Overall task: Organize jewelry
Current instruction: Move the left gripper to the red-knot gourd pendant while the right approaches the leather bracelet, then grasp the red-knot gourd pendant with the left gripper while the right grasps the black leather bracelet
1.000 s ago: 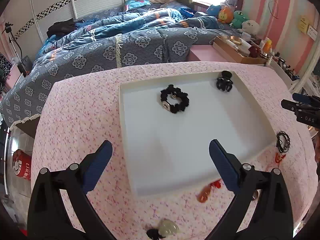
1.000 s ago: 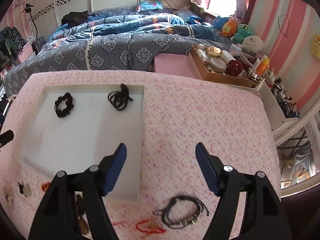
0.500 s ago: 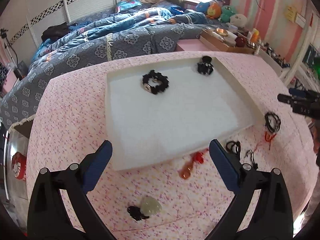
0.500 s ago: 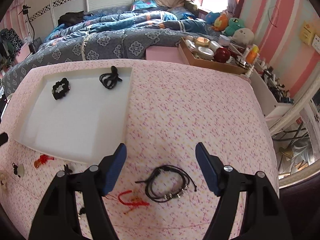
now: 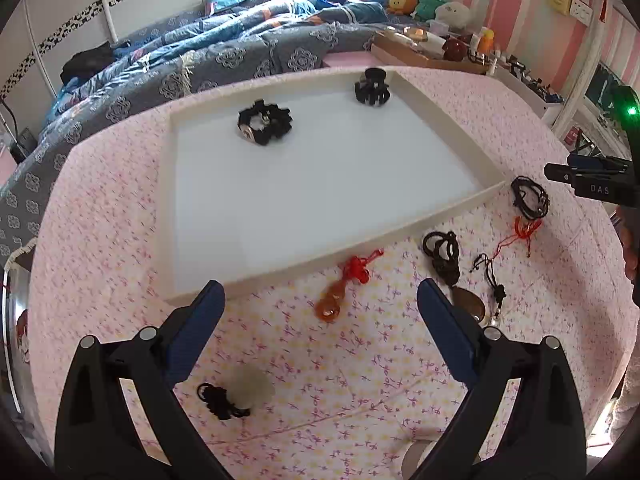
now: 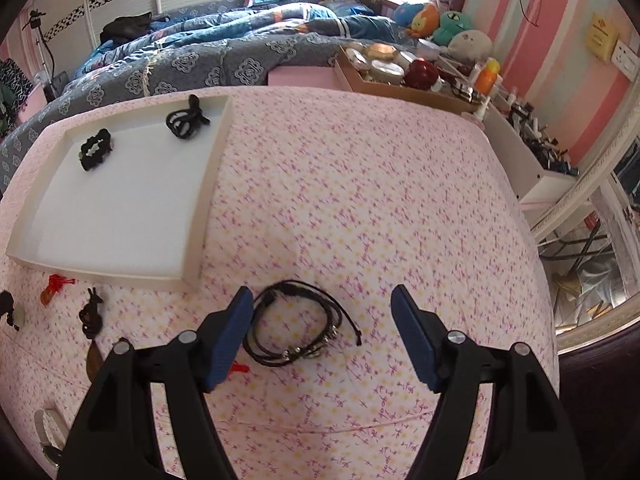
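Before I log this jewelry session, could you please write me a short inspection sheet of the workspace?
Surface: pink floral cloth, wrinkled near the front.
Job's things: white tray holds black scrunchie and black hair tie; black cord bracelet, red knot charm and brown pendant lie outside it.
Clutter: pale stone on the cloth.
Grippers: left claw and right claw open, empty.
Cables: nothing seen.
Surroundings: bed, plush toys.

White tray (image 5: 440, 120), black bracelets (image 6: 296, 328), pink floral tablecloth (image 6: 360, 200), orange-red pendant (image 5: 340, 288).
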